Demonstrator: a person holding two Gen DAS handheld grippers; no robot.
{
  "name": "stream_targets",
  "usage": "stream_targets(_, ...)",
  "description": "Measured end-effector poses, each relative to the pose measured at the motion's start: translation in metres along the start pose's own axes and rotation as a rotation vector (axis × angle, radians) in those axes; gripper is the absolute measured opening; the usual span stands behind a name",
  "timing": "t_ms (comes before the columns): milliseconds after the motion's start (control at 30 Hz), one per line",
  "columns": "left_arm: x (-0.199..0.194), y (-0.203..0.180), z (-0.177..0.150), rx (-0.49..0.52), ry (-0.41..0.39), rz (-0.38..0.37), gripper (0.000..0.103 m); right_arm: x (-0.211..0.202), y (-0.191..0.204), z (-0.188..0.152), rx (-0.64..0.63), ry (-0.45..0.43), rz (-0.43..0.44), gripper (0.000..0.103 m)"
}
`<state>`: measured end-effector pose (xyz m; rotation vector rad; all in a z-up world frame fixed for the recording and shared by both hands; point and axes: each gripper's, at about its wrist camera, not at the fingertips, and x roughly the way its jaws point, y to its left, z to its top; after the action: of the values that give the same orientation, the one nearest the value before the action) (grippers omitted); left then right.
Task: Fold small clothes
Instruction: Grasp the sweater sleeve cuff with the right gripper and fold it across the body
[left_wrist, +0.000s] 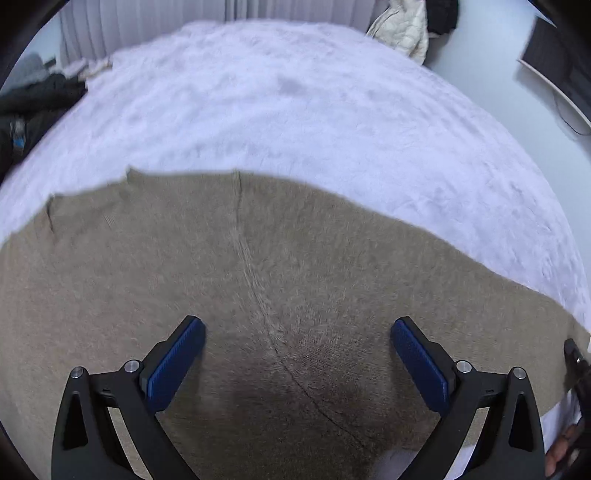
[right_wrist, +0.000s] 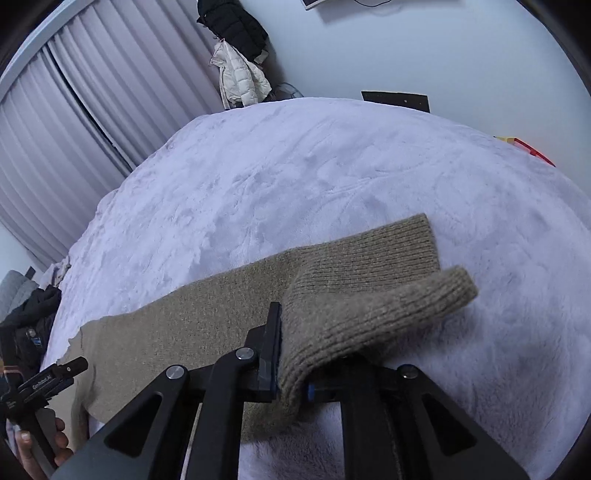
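A beige knitted garment (left_wrist: 258, 280) lies spread flat on the pale lilac fleece blanket (left_wrist: 280, 110) of a bed. My left gripper (left_wrist: 297, 332) hovers just above the garment's middle, its blue-padded fingers wide apart and empty. In the right wrist view the garment (right_wrist: 192, 321) runs left to right, ending in a ribbed cuff (right_wrist: 391, 251). My right gripper (right_wrist: 291, 354) is shut on a second ribbed cuff end (right_wrist: 388, 314), lifted and folded back over the fingers.
Pleated curtains (right_wrist: 92, 122) hang behind the bed. A white jacket (right_wrist: 240, 77) and a black coat (right_wrist: 232, 26) hang in the corner. Dark clothes (left_wrist: 33, 103) lie off the bed's left side. The left gripper's body and a hand (right_wrist: 40, 413) show at lower left.
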<state>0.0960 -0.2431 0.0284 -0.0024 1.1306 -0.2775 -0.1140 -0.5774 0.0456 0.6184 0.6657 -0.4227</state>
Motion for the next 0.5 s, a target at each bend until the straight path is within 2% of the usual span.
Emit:
stream_targets(33,0.003,-0.003,0.001,-0.006,0.007,0.001,0.102,0.000,0.001,-0.001,-0.009,-0.001,-0.008,0.013)
stream_targets(133,0.000,-0.024,0.018,0.051,-0.039,0.028,0.102,0.004,0.008,-0.003,-0.042,-0.001,-0.029,0.023)
stream_targets(200,0.009,-0.027,0.025,0.048,0.006,0.080,0.102,0.007,0.014,-0.005,-0.077,0.002,-0.051,0.028)
stream_targets(233,0.014,-0.026,0.023,0.042,0.045,0.076,0.102,0.007,0.018,-0.006,-0.092,0.003,-0.060,0.031)
stream_targets(367,-0.008,-0.012,-0.017,0.029,0.028,0.039,0.102,0.008,0.021,-0.007,-0.116,-0.004,-0.078,0.031)
stream_targets(433,-0.025,0.001,-0.039,-0.006,-0.011,-0.020,0.102,0.009,0.019,-0.007,-0.109,-0.005,-0.074,0.031)
stream_targets(500,-0.035,0.016,-0.042,-0.060,-0.053,-0.045,0.102,0.011,0.020,-0.007,-0.112,-0.001,-0.083,0.031)
